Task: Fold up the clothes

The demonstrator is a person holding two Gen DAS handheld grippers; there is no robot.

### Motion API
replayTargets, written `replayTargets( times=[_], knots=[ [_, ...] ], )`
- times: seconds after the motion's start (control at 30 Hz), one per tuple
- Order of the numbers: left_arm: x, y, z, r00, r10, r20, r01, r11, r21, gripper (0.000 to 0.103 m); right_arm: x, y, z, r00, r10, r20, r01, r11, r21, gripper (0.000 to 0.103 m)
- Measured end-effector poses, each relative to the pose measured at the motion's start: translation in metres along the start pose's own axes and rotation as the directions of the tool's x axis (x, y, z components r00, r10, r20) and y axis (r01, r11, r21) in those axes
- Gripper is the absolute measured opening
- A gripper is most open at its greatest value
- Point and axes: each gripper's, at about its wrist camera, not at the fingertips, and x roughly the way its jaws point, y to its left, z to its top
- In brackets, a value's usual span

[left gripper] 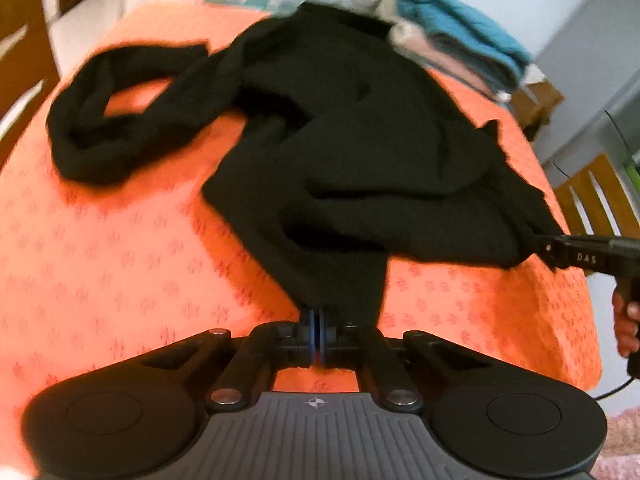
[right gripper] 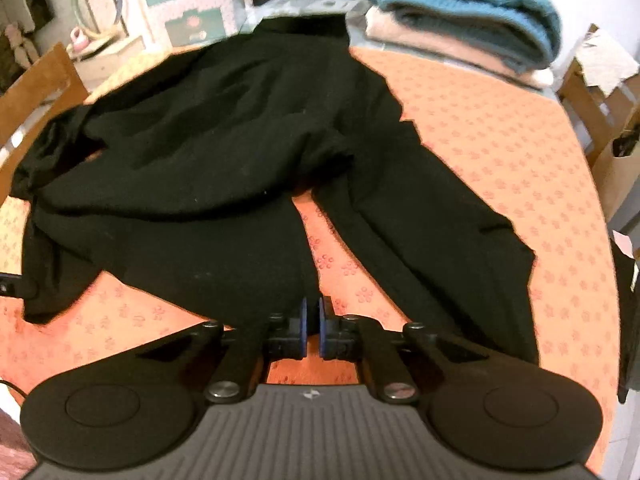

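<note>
Both grippers, left [left gripper: 319, 322] and right [right gripper: 313, 312], are pinching the near hem of the black garment [left gripper: 340, 128] lying crumpled on the worktop [left gripper: 100, 240], jaws narrow, probably for spreading it flat.

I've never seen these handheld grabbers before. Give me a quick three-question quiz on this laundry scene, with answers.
1. True or false: the black garment lies already folded into a neat square on the orange tablecloth.
2. Which item tops the folded pile at the table's far side? A) teal knit B) white shirt C) red towel
3. Fill in: the left gripper has its jaws ____ on the garment's near edge.

Key
1. False: it lies rumpled, with one sleeve looped out to the side.
2. A: the teal knit sits on a pale folded piece.
3. Shut: its pads pinch the black fabric. The right gripper is shut at that near edge too.
</note>
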Motion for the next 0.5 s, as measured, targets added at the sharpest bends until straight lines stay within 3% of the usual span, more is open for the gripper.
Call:
replayTargets(
  times=[0.17, 0.33, 0.5],
  knots=[
    [-0.046, 0.021, 0.004, 0.996, -0.014, 0.092, 0.024, 0.993, -0.113, 0.004, -0.051, 0.000, -0.009, 0.999, 0.006, 0.054, -0.008, 1.000, 0.030, 0.006],
    [-0.100, 0.050, 0.001, 0.985, -0.002, 0.170, 0.046, 0.966, -0.256, 0.004, -0.102, -0.006, -0.025, 0.996, 0.021, 0.081, -0.027, 0.996, 0.082, 0.006],
    [-0.144, 0.058, -0.017, 0.981, 0.024, 0.193, 0.035, 0.954, -0.296, 0.004, -0.150, -0.016, -0.051, 0.993, 0.038, 0.111, -0.053, 0.990, 0.133, 0.006]
  ],
)
